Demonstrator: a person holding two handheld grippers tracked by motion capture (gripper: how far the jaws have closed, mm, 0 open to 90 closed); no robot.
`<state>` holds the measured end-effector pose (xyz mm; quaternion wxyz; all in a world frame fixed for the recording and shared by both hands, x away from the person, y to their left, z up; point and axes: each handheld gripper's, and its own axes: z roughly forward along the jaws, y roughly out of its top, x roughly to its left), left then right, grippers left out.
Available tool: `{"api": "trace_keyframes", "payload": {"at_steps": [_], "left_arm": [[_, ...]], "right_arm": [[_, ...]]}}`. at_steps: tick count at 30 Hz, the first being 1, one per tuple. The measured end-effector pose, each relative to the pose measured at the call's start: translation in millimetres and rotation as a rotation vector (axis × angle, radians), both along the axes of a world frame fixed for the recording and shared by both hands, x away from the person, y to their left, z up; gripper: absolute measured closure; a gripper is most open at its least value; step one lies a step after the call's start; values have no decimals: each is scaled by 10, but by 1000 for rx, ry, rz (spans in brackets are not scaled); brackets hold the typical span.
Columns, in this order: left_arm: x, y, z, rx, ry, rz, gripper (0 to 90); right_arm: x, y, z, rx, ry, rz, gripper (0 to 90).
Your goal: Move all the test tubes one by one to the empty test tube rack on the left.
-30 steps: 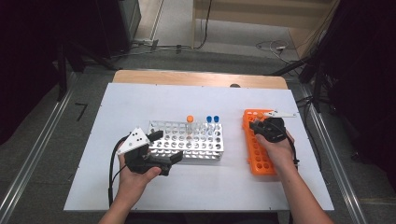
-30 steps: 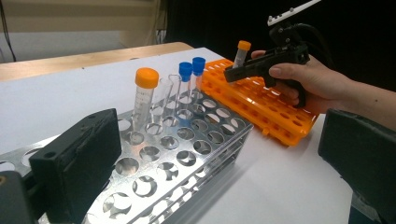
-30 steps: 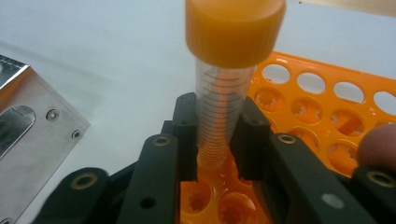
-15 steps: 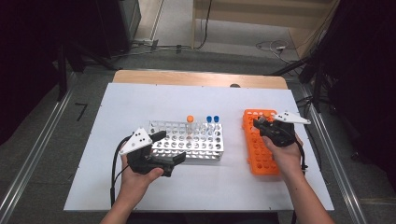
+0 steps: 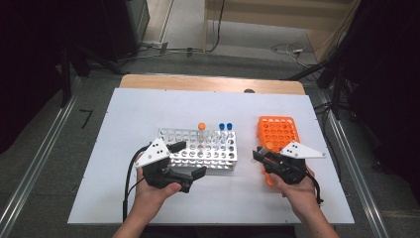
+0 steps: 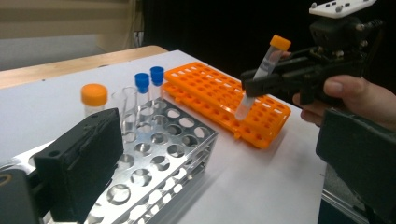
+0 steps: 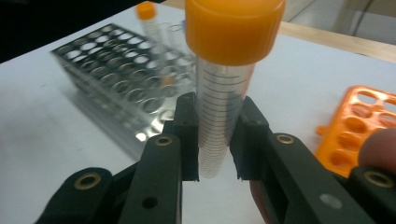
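Right gripper (image 7: 218, 140) clamped on orange-capped tube (image 7: 226, 88), mid-body. Light, stiff plastic, slick, tilts easily, so grip below cap. Left gripper (image 6: 210, 154) gaping wide beside metal rack (image 6: 154, 161), empty.

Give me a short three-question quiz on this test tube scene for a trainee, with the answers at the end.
1. True or false: the right gripper holds a clear plastic test tube with an orange cap.
2. How many blue-capped tubes stand in the silver metal tube rack?
3. Multiple choice: the left gripper is a) shut on a tube, b) open at the near end of the metal rack, c) over the orange plastic tube rack.

Key
1. True; its fingers clamp the tube upright.
2. Two.
3. b.
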<state>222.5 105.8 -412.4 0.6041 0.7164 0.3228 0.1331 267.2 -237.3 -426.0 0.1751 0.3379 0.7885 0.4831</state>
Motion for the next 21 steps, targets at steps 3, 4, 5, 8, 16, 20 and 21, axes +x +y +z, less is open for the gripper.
{"api": "trace_keyframes", "payload": {"at_steps": [3, 4, 5, 8, 16, 20, 21], "left_arm": [[-17, -70, 4, 6, -2, -27, 28], [-23, -96, 3, 6, -2, -37, 38], [-29, -122, 2, 7, -5, -46, 49], [-46, -190, 11, 9, -10, -76, 90], [-71, -324, 49, 8, -22, -169, 279], [-79, -376, 33, 27, -23, -201, 329], [-79, -387, 29, 28, -22, -207, 338]], "right_arm": [[-111, 91, 14, 6, 0, 53, 725], [-142, 125, 13, -2, -3, 72, 725], [-172, 161, 10, -7, -3, 87, 725], [-231, 255, -14, -10, 5, 131, 725], [-348, 494, -82, -19, 29, 221, 725], [-404, 584, -86, -23, 36, 253, 725], [-413, 601, -89, -25, 37, 261, 725]]}}
